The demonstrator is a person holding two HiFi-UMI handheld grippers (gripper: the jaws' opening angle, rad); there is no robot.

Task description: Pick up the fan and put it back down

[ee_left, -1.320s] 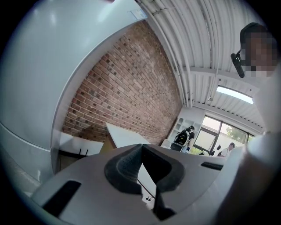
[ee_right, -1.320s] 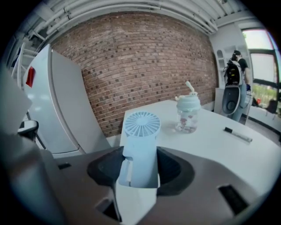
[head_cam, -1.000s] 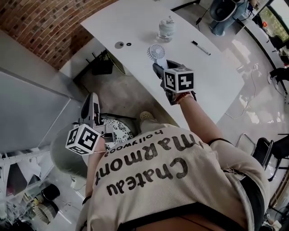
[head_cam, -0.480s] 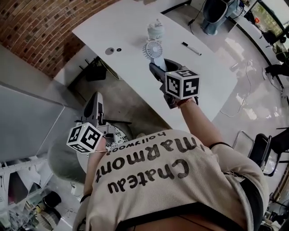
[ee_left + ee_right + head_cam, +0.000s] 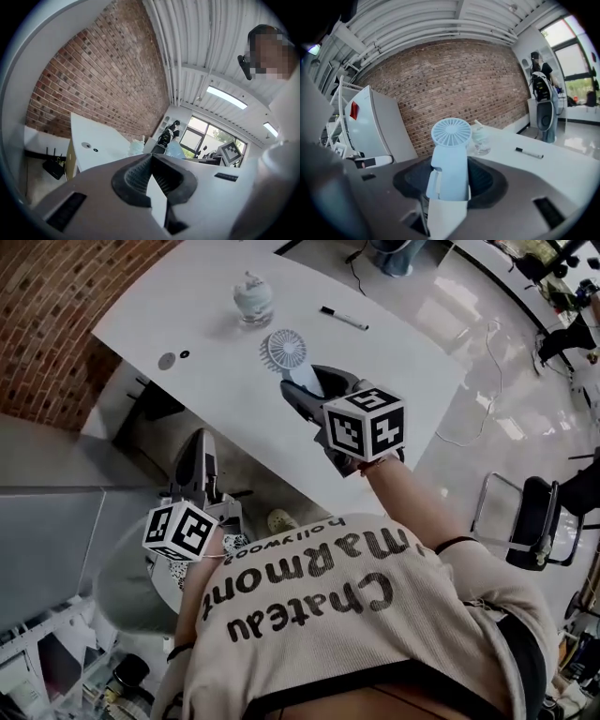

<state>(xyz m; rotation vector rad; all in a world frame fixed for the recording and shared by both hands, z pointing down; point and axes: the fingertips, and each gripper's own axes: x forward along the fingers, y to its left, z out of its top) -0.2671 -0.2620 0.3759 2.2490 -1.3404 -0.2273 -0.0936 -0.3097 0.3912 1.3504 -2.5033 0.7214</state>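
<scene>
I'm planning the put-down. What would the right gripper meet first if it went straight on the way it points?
Probably the white table, the held fan touching first; the clear jar stands just beside that line, but depth is unclear.

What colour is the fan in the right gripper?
Pale blue fan, clamped in the right gripper; clearest in the right gripper view.
</scene>
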